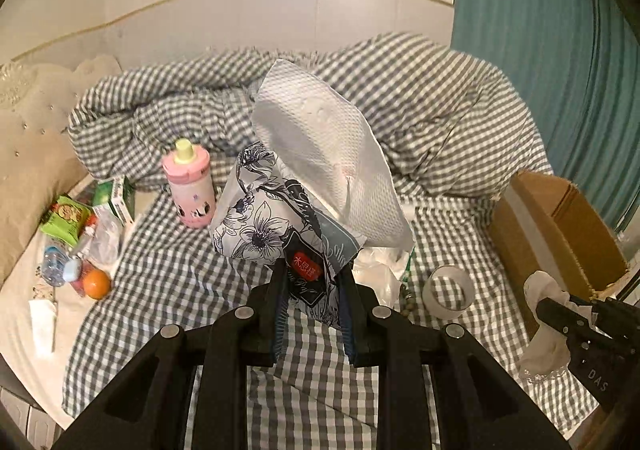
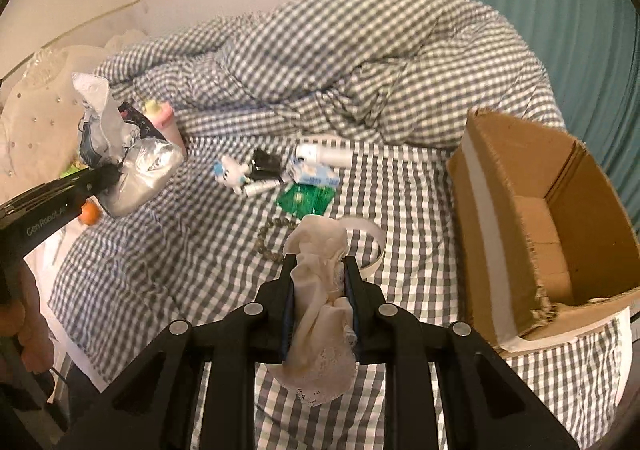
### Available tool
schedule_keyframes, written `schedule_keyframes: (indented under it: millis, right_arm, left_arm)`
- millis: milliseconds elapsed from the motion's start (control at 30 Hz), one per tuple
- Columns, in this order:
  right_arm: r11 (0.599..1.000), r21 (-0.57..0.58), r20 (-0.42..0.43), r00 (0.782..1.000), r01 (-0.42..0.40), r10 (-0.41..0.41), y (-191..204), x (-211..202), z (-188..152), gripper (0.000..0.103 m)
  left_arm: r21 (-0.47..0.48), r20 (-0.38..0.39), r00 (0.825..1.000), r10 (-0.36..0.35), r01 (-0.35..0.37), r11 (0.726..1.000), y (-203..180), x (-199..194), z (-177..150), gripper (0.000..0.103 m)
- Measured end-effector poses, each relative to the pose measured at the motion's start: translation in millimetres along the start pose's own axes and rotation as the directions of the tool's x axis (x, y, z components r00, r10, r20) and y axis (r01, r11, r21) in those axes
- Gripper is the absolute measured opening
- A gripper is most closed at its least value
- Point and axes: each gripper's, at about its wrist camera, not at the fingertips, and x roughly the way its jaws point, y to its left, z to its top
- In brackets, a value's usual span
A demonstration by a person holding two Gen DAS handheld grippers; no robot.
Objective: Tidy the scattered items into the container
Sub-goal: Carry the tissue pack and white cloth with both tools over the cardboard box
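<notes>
My left gripper (image 1: 314,282) is shut on a floral tissue pack (image 1: 264,218) with a white tissue (image 1: 328,154) sticking out, held above the checked bed. It also shows in the right wrist view (image 2: 136,170) at the left. My right gripper (image 2: 318,270) is shut on a cream lace sock (image 2: 320,314), held above the bed; it shows in the left wrist view (image 1: 544,334) too. The open cardboard box (image 2: 552,226) stands at the right on the bed, right of my right gripper.
A pink bottle (image 1: 190,186), green packets (image 1: 68,218), an orange (image 1: 96,284) and a water bottle (image 1: 54,262) lie at the left. A tape roll (image 1: 448,292), bead bracelet (image 2: 268,238), small toy (image 2: 234,172), green sachet (image 2: 306,200) and tubes lie mid-bed. A crumpled duvet (image 2: 340,62) lies behind.
</notes>
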Motion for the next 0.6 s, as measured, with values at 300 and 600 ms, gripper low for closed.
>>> schedule_keyframes:
  millis: [300,600]
  right_arm:
    - [1.0,-0.01,0.067,0.998,0.01,-0.009,11,-48,2,0.021]
    - [1.0,-0.018,0.154,0.988,0.017,-0.015,25,-92,1,0.021]
  left_arm:
    - [-0.004,0.062,0.998,0.0,0.001,1.0,2,-47,-1,0.022]
    - [0.006,0.128,0.992,-0.003,0.002,1.0,-2,-89,-2,0.023]
